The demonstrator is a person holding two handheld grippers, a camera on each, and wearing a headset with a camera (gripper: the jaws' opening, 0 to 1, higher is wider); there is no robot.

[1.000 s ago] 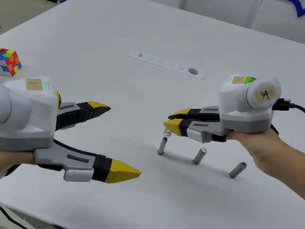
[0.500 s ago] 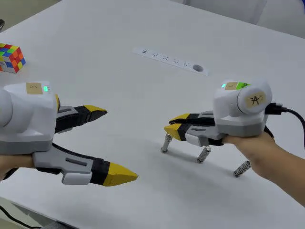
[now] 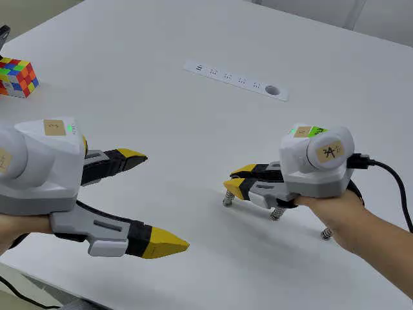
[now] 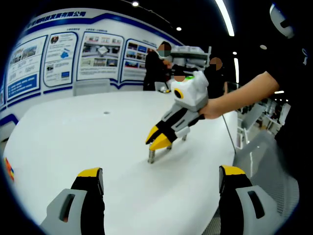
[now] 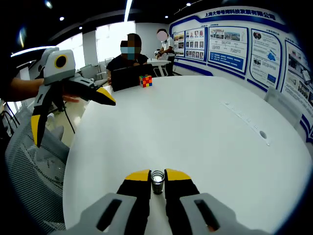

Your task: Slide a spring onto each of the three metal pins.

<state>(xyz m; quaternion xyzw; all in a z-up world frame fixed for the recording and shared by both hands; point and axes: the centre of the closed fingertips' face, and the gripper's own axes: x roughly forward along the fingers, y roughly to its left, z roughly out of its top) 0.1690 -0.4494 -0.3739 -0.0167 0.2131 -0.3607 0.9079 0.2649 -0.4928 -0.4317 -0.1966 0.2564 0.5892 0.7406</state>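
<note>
My right gripper (image 3: 235, 181) is shut on a small metal spring (image 5: 157, 181), whose round end shows between its yellow tips. It holds the spring low over the leftmost pin (image 3: 228, 199), close to the table. A second pin with a spring on it (image 3: 277, 212) stands just under the gripper body. Partly behind the hand is a third sprung pin (image 3: 327, 232). My left gripper (image 3: 151, 200) hovers wide open and holds nothing, well to the left of the pins. From the left gripper view, the right gripper (image 4: 160, 139) sits above the leftmost pin (image 4: 151, 156).
A white power strip (image 3: 235, 81) lies across the far middle of the white table (image 3: 161, 103). A colour cube (image 3: 18, 76) sits at the far left edge. A black cable (image 3: 387, 184) trails from the right gripper. People stand and sit beyond the table.
My right gripper has come down with the spring, from above the leftmost pin to low over it. The left gripper has stayed about where it was, still open.
</note>
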